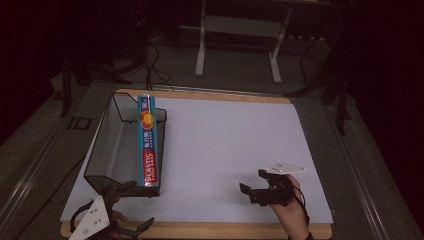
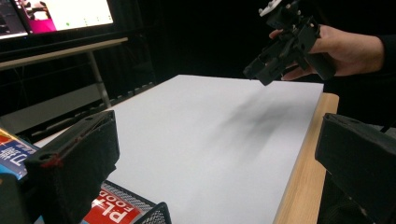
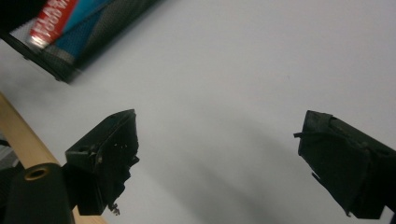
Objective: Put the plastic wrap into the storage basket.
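Long blue box of plastic wrap [image 1: 148, 142] lying along the right rim of the black mesh basket [image 1: 107, 145], near end poking out at the front corner, far end up toward the back of the white tabletop [image 1: 235, 150]. Same box in the left gripper view [image 2: 14, 156], red label end just behind the mesh.

Left gripper [image 1: 127, 212] down at the near edge, right by the basket's front corner, fingers spread wide, nothing between them. Right gripper [image 1: 254, 183] well apart over bare tabletop, fingers also parted and empty; seen from the left side too [image 2: 261, 70], held in the hand [image 2: 348, 51].

Handling, by the look of it: thin cardboard carton, light, stiff along its length but easy to crush if squeezed hard across the flat faces. Glossy print, so likely a bit slick. Long shape, so probably swings or tips if taken at one end alone. Best bet: pinch across the narrow width near the middle, or take the near end while steadying farther along. Perched on a rim, so a careless nudge may send it sliding into the basket or off onto the tabletop.
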Motion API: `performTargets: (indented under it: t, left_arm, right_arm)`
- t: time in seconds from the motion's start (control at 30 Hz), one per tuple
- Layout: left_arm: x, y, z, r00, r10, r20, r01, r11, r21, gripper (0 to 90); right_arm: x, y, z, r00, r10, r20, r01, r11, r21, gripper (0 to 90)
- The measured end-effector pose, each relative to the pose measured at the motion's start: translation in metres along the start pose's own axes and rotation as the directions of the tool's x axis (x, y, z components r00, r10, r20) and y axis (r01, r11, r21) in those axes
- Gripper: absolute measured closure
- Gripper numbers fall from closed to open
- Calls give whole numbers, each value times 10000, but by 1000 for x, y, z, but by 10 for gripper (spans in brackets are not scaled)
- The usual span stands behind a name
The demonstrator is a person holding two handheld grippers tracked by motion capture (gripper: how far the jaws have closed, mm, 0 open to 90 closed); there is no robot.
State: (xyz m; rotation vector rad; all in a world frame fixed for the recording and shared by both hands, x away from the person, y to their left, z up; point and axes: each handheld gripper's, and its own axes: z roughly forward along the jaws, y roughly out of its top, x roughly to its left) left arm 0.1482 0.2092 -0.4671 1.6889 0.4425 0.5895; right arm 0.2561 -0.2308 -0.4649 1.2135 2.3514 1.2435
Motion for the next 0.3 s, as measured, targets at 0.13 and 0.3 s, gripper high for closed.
performTargets:
  t: [0.13, 0.3]
  left_arm:
    - [0, 0, -1, 10000, -5, -16, 5, 10000, -36, 6]
    - [1, 0, -2, 10000, -37, -25, 37, 10000, -67, 6]
  right_arm:
    - [-3, -3, 3, 10000, 4, 36, -4, 10000, 27, 118]
    - [-4, -4, 7, 10000, -22, -66, 23, 9999, 121, 117]
